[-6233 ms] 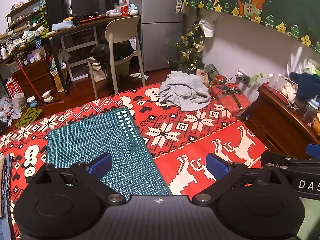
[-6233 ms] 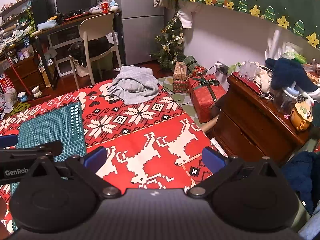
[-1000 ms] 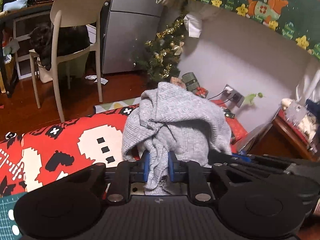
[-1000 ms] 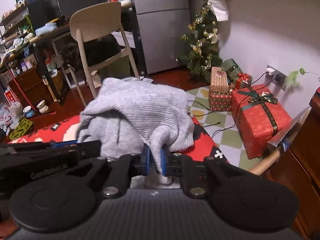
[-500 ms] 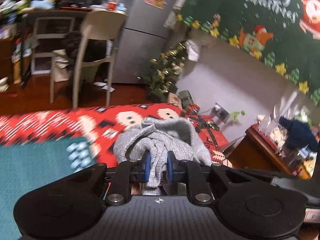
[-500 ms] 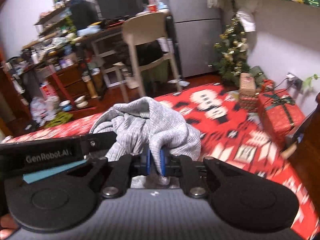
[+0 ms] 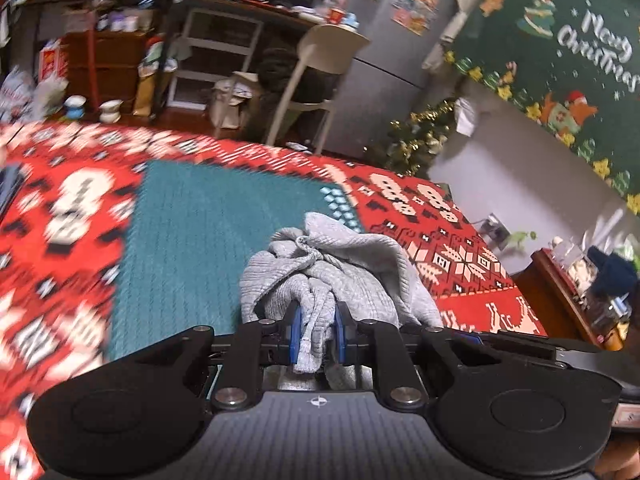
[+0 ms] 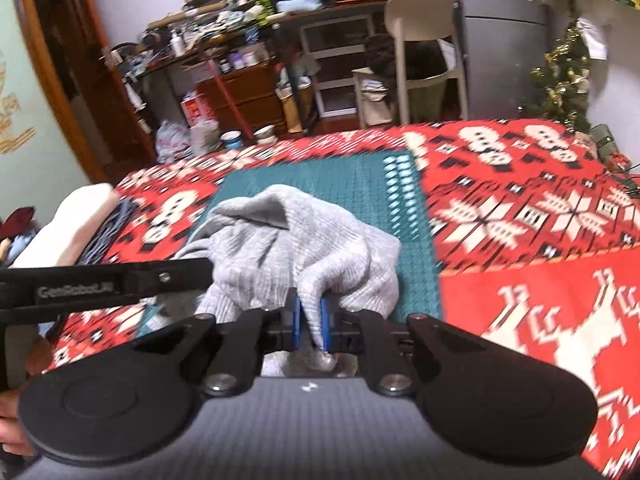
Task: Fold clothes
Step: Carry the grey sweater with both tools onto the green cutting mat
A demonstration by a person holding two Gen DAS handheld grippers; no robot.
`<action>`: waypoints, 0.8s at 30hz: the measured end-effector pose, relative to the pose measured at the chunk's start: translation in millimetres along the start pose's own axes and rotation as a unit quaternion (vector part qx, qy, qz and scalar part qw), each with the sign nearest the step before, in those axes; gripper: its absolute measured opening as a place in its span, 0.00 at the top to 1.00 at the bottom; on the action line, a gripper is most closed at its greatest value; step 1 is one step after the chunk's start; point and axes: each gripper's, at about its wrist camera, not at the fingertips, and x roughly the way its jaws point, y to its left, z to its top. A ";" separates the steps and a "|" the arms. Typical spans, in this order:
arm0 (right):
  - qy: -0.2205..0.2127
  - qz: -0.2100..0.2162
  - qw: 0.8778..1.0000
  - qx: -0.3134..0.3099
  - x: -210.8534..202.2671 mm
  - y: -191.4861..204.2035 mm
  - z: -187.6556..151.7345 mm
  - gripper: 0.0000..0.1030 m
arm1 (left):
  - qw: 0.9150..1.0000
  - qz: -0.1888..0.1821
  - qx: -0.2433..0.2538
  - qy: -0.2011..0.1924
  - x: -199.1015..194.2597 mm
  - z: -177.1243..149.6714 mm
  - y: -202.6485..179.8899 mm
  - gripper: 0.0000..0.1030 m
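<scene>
Grey sweater point(image 7: 340, 268) in both grippers (folded stack point(image 8: 68, 228) only rightward)

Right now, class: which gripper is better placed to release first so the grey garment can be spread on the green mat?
Neither clearly. The left gripper and right gripper both clamp the bunched grey garment over the green mat. Marginally the left, probably: more bare mat lies on its side.

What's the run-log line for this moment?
left gripper: shut on grey sweater | right gripper: shut on grey sweater | sweater bunched over green cutting mat
</scene>
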 end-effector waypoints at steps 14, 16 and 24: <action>0.025 -0.032 0.999 0.000 -41.9 2.6 -38.2 0.77 | 0.999 0.035 -0.037 0.009 -21.8 -51.1 27.7 0.80; 0.029 -0.038 0.999 0.001 -47.8 2.3 -43.3 0.75 | 0.999 0.039 -0.037 0.005 -24.7 -49.9 27.8 0.78; 0.015 -0.054 0.998 -0.032 -51.9 4.9 -35.7 0.69 | 0.998 0.047 -0.043 0.001 -36.2 -50.7 26.8 0.75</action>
